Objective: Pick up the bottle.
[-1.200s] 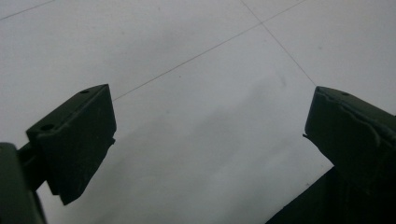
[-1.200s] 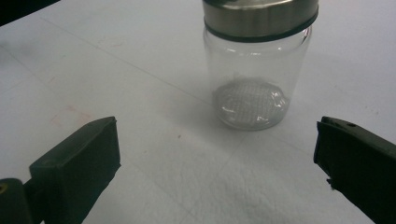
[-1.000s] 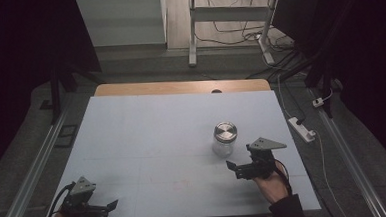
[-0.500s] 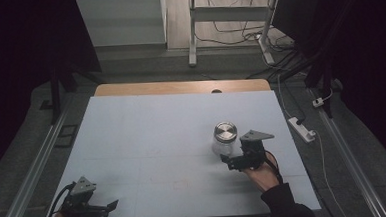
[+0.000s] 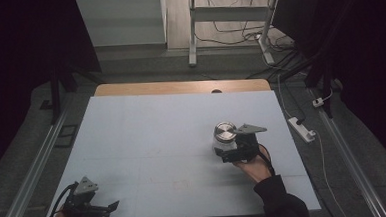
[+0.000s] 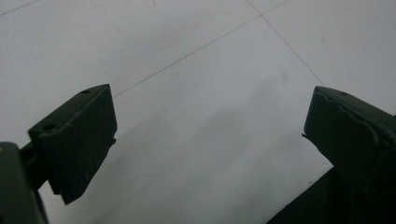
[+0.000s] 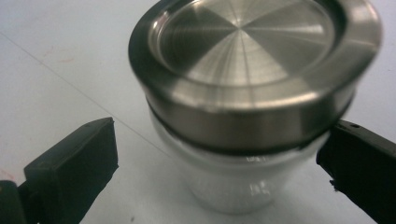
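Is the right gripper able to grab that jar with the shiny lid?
Probably yes. The right gripper is open, and the jar stands upright between its jaws, with nothing in between. One jaw looks very near the glass below the metal lid; the other has a gap.

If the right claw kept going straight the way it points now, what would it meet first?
Most likely the jar: in the right gripper view its glass body sits between the open jaws of the right claw, under the steel lid. One jaw looks near the lid's rim; contact is unclear.
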The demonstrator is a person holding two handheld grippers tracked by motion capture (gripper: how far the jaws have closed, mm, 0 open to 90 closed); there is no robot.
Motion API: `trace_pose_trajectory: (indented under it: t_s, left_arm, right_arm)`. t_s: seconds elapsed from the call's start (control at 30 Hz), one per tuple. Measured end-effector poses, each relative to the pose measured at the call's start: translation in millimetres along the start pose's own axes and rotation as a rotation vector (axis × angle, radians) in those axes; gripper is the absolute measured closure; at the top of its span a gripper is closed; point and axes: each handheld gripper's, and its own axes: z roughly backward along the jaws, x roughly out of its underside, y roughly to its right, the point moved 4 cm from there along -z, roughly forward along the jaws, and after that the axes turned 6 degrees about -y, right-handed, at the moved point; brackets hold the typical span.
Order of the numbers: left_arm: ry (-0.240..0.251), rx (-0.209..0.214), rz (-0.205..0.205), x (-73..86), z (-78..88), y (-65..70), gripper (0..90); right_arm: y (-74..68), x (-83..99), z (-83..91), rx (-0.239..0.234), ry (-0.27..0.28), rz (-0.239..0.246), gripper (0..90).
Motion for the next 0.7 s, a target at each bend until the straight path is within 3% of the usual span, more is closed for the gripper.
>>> trace_pose_trajectory:
  t_s: [0.33, 0.7]
  left_arm:
    - [-0.057, -0.021, -0.057, -1.0, -4.8, 5.7, 5.3]
    - [-0.037, -0.007, -0.043, -0.9, -3.3, 4.2, 4.8]
  right_arm:
    - [0.3, -7.0, -10.5, 0.038, 0.003, 0.007, 0.0]
    - [2.9, -11.0, -13.1, 0.046, 0.025, -0.001, 7.1]
